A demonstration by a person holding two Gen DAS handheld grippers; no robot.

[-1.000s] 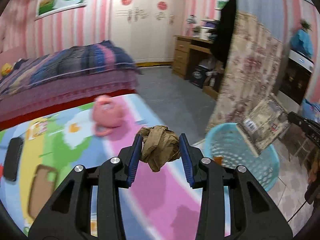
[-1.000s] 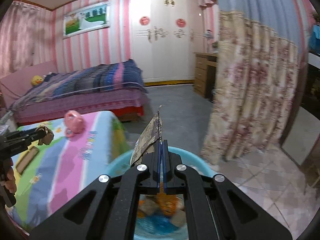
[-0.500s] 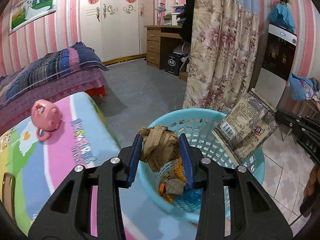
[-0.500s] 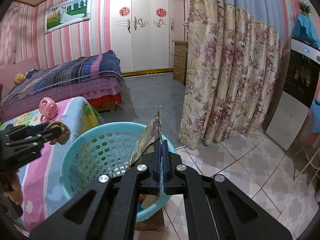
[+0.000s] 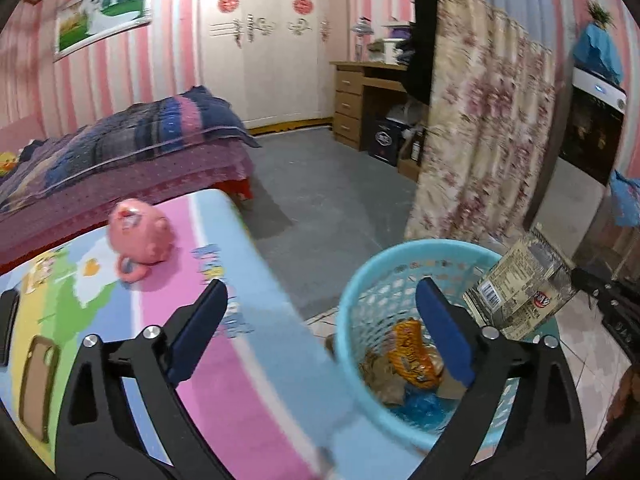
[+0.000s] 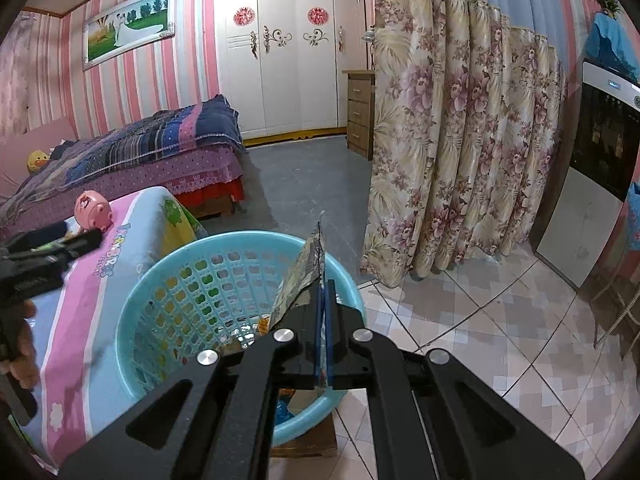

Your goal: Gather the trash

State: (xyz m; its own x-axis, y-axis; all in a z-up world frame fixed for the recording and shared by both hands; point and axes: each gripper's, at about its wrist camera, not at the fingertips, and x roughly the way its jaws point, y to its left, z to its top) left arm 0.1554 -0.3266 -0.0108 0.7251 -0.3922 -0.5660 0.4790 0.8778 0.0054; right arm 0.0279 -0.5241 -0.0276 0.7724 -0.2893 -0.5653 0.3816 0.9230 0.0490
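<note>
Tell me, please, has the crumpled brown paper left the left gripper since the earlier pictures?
Yes: the opening left gripper is empty, beside the blue basket.

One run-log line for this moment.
left gripper: opening, empty | right gripper: shut on flat wrapper over basket | next: drop wrapper
</note>
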